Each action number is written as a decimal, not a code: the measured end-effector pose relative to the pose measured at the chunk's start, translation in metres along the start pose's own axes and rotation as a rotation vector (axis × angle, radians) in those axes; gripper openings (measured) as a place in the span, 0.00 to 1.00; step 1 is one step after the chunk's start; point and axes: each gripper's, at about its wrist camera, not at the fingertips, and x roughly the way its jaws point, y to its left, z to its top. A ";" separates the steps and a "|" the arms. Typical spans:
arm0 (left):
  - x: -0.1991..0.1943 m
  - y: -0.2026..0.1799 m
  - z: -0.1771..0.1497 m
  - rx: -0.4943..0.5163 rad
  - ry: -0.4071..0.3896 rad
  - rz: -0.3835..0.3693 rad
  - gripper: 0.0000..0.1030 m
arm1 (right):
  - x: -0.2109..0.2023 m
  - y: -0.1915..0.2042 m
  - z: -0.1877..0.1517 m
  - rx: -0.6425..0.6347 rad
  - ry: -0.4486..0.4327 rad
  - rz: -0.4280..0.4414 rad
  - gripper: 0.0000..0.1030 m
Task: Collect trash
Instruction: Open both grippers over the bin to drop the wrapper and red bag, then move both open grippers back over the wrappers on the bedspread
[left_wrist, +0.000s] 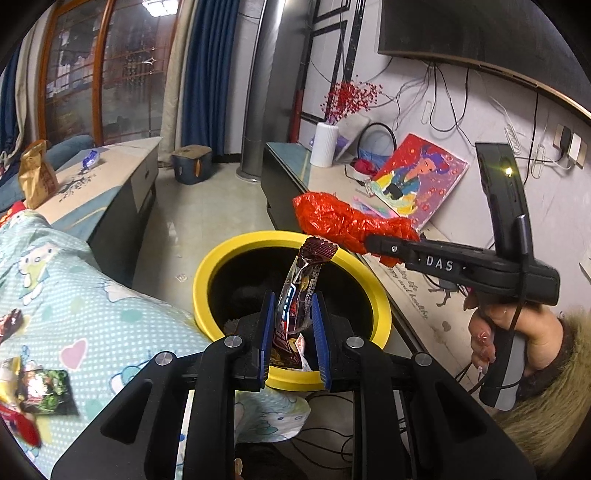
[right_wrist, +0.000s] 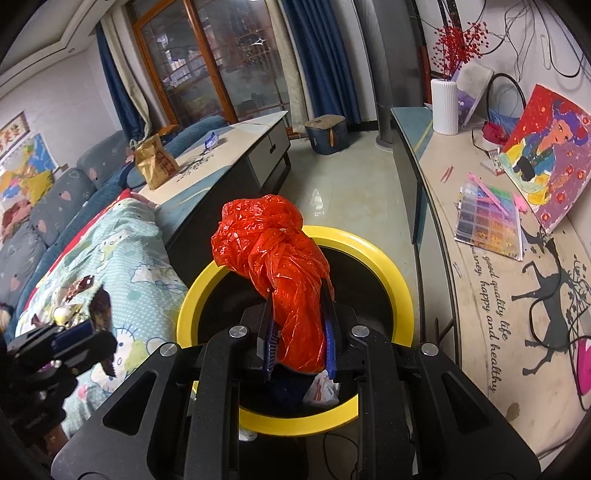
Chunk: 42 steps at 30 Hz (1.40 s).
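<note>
My left gripper is shut on a brown snack wrapper and holds it upright over the yellow-rimmed trash bin. My right gripper is shut on a crumpled red plastic bag above the same bin. In the left wrist view the right gripper comes in from the right with the red bag over the bin's far rim. White trash lies inside the bin. The left gripper shows at the left edge of the right wrist view.
A cartoon-print blanket with several wrappers lies left of the bin. A coffee table holds a brown paper bag and a blue wrapper. A long TV console with a painting, bead tray and white vase runs along the right.
</note>
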 end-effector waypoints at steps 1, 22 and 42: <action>0.002 0.001 0.000 -0.001 0.005 -0.003 0.19 | 0.001 0.000 0.000 0.001 0.001 -0.001 0.14; 0.012 0.024 0.005 -0.132 -0.032 0.033 0.92 | -0.001 0.002 0.000 -0.004 -0.020 -0.032 0.60; -0.071 0.058 -0.003 -0.207 -0.169 0.173 0.94 | -0.021 0.050 0.002 -0.116 -0.085 0.042 0.68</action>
